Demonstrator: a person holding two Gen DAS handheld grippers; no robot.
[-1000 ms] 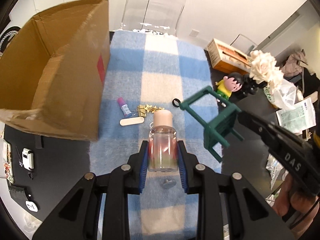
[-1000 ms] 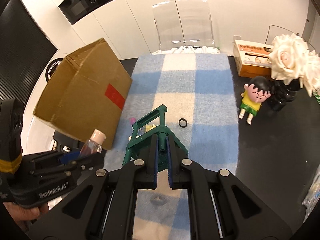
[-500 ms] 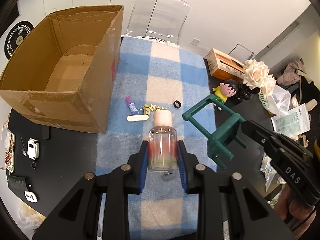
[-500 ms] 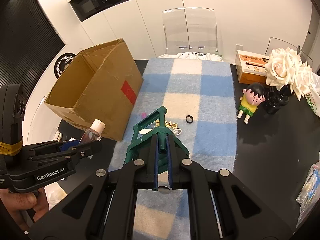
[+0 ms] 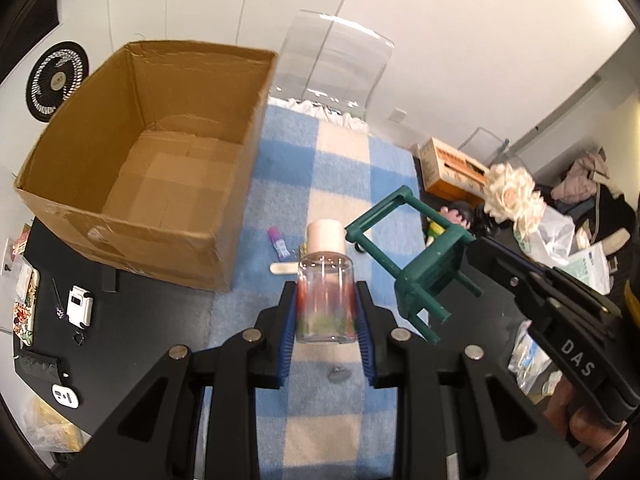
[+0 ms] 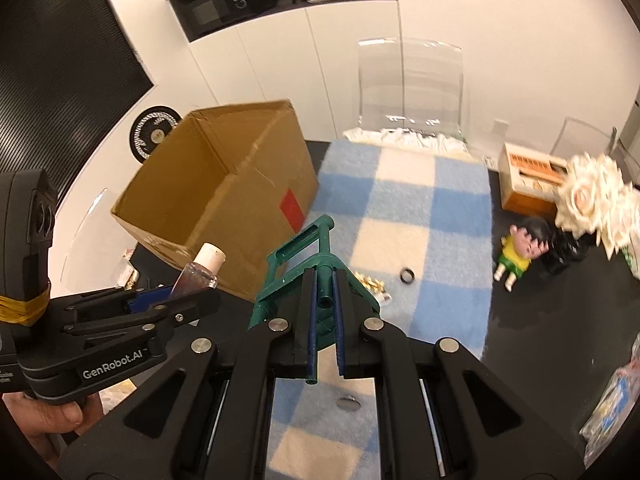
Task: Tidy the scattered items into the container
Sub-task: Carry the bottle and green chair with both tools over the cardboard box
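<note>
Right hand-held gripper (image 6: 324,312) clamping green toy chair (image 6: 304,256), cardboard box (image 6: 216,200) behind

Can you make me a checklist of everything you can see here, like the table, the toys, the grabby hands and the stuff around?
Surface: black table with a blue and cream checked blanket down the middle.
Job's things: open cardboard box, inside looks empty; clear bottle; green toy chair; on the blanket, a purple-capped tube, black ring, grey button-like piece.
Clutter: cartoon doll, cream roses, orange box, plastic bags at the right.
Grippers: left gripper shut on the bottle; right gripper shut on the chair's leg.
Cables: nothing seen.
Surroundings: clear chair, white cupboards, round black fan.
</note>
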